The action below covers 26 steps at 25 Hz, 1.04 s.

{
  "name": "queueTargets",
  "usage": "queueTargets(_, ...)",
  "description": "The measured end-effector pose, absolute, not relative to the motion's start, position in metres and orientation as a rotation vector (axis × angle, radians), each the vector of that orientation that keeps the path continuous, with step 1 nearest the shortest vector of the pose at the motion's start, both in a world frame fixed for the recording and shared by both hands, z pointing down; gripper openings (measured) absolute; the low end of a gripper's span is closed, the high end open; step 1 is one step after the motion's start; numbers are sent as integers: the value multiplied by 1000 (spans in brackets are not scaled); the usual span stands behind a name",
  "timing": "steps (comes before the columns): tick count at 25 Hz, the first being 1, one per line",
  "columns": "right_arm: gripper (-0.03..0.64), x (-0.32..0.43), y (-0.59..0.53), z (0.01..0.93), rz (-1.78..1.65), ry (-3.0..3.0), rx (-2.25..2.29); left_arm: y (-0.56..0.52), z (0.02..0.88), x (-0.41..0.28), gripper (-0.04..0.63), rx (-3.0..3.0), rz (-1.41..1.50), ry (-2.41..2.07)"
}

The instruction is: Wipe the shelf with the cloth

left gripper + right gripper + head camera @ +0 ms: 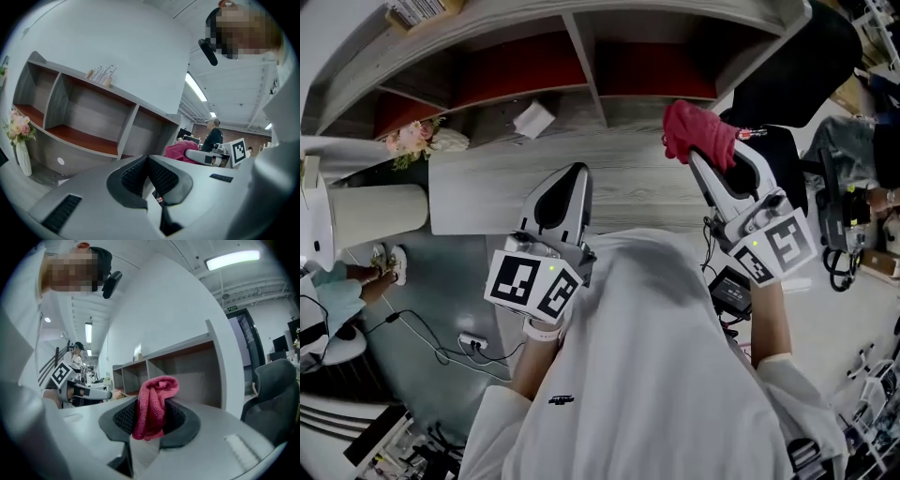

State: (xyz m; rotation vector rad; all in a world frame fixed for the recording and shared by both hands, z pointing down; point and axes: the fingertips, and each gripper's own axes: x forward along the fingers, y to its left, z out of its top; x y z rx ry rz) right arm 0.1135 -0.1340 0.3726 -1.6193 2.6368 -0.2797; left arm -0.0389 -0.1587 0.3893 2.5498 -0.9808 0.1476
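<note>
— What are we gripping in the right tool (147, 416)?
— We are clamping the red cloth (157, 390) between its jaws, bunched and poking up past the tips.
— And the left tool (148, 161)?
— We are holding it clenched on nothing, over the grey bench (628, 187).
— What are we facing farther off?
— The shelf (586, 56), its red-floored compartments lying just beyond the cloth.
</note>
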Motion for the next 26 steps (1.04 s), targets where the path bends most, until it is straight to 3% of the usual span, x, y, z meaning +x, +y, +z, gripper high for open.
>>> queueTargets(26,114,102,-124,380,-287,2703,-1518,-152,388,-26,6,2563,148,-998)
